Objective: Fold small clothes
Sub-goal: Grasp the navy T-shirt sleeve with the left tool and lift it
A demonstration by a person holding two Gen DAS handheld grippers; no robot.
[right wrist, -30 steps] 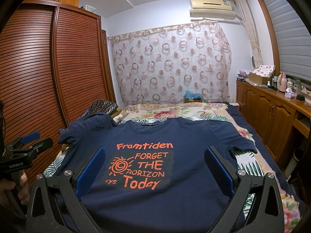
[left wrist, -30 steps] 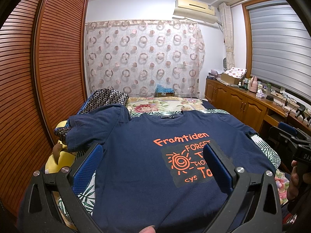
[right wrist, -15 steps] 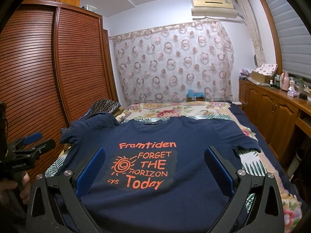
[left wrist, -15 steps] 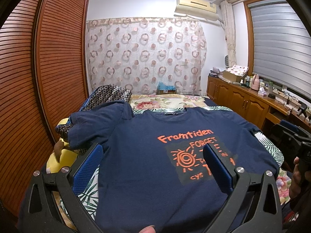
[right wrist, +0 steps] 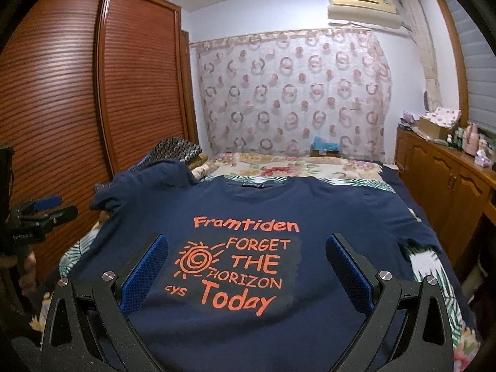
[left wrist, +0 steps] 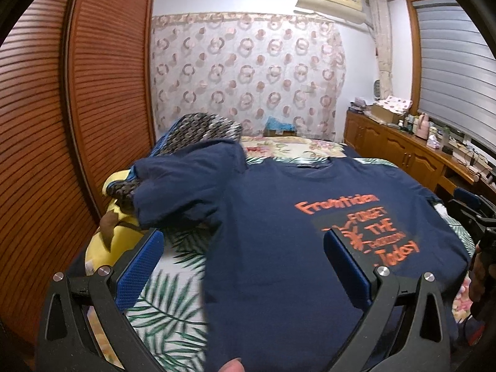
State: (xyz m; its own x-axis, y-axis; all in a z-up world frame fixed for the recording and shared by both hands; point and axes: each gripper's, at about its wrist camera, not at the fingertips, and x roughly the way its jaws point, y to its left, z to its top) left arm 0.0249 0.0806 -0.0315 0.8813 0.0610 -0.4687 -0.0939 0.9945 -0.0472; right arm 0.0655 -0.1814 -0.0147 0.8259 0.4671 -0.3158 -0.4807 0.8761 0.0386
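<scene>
Left wrist view: left gripper held open, empty, over navy T-shirt spread on bed; left sleeve bunched by the left edge.

Right wrist view: right gripper open, empty. Sleeve best flattened first.

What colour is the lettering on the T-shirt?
Orange, on the navy T-shirt; clearest in the right wrist view.

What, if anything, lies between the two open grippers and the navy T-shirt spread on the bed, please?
Nothing visible does: the T-shirt lies directly ahead of the right gripper and the left gripper, both with jaws open.
</scene>
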